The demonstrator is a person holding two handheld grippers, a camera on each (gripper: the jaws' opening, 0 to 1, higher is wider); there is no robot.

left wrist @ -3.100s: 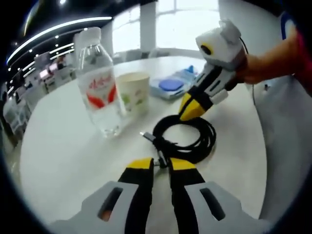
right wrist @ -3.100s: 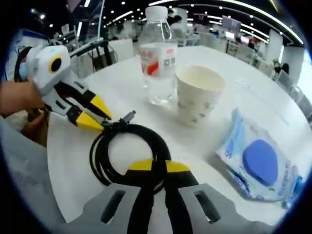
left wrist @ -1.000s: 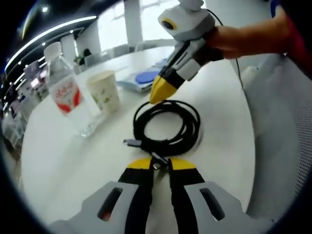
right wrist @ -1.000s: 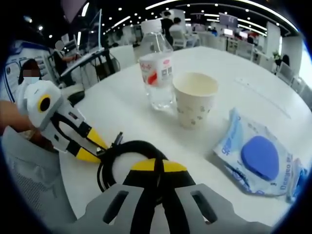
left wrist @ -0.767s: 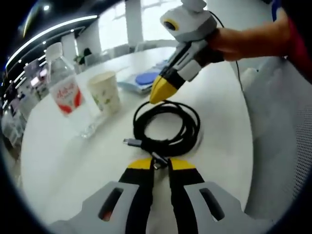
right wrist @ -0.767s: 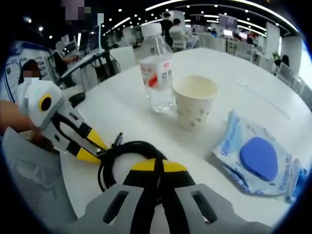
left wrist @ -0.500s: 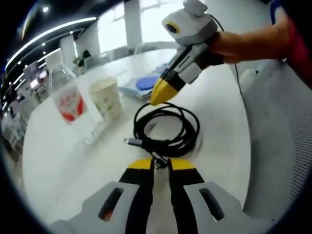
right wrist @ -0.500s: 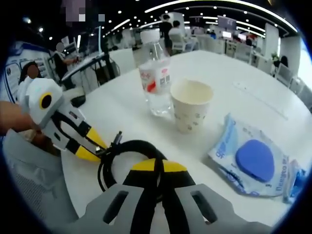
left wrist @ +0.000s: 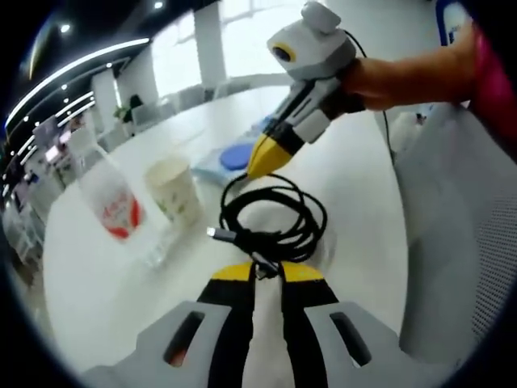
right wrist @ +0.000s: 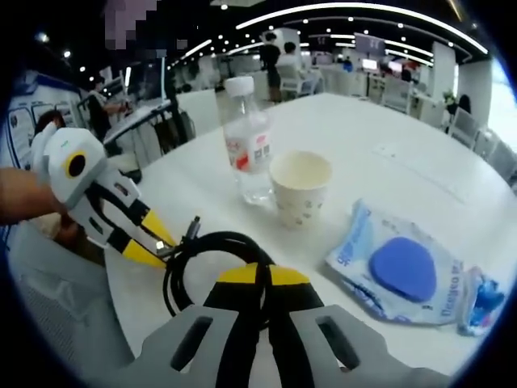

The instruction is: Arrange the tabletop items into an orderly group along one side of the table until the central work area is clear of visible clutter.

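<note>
A black coiled cable [left wrist: 275,217] is stretched between both grippers near the edge of the white table [left wrist: 355,182]. My left gripper [left wrist: 258,272] is shut on the strand by the plug. Coming in from the upper right, my right gripper [left wrist: 263,162] is shut on the coil's far loop. In the right gripper view, the right gripper [right wrist: 258,276] pinches the cable [right wrist: 200,252], and the left gripper [right wrist: 158,247] grips its plug end at the left. Beyond stand a water bottle [right wrist: 246,145], a paper cup [right wrist: 300,187] and a blue wipes pack [right wrist: 396,271].
In the left gripper view the bottle [left wrist: 113,212], cup [left wrist: 174,190] and wipes pack [left wrist: 234,158] sit left of the cable. The table edge runs close on the right, with a grey mesh chair [left wrist: 456,242] past it. A hand and a sleeve hold each gripper.
Both views have pulled back and up, so the bottle, cup and pack look smaller and farther. The cable stays held in both grippers throughout.
</note>
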